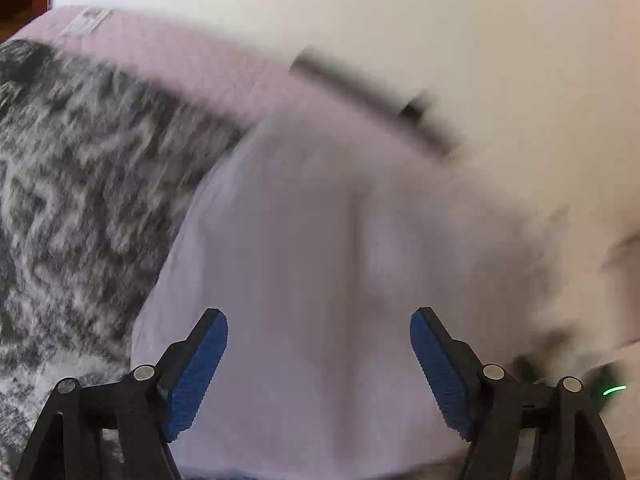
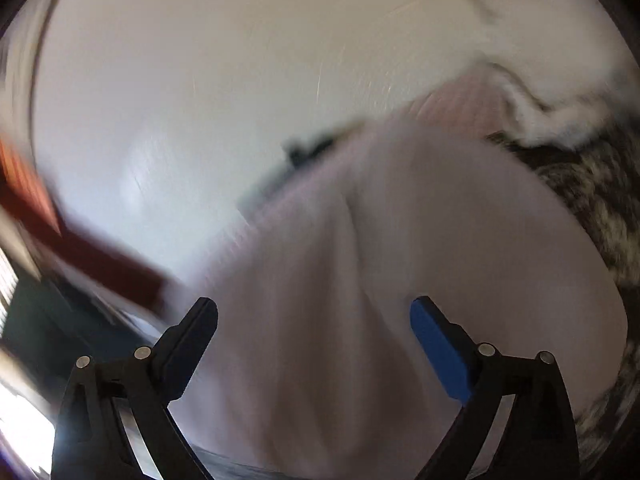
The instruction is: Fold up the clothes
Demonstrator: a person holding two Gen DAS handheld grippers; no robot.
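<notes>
While both pictures are strongly blurred, the left gripper (image 1: 319,322) is seen with its two blue-padded fingers (image 1: 200,376) spread wide, and nothing is between them. Behind and between these fingers lies the pale lilac garment (image 1: 320,240), which fills the view from about 6 o'clock up to the centre, with one soft vertical crease in its middle. Whether the fingers touch the cloth, the picture does not tell. At 9 o'clock from the garment there is a grey and white patterned blanket (image 1: 80,168), and at 11 o'clock a pink cloth (image 1: 168,52) lies along its far edge. A dark long object (image 1: 360,84), too blurred to name, is at 1 o'clock, in front of a pale wall (image 1: 440,20). The right gripper (image 2: 314,310) also stands wide open and holds nothing. The same lilac garment (image 2: 380,260) spreads behind its fingers, from 6 o'clock to the centre, with a fold that rises toward 12 o'clock. The patterned blanket (image 2: 600,208) shows at 3 o'clock, and a dark red bar (image 2: 100,260) at 9 o'clock.
</notes>
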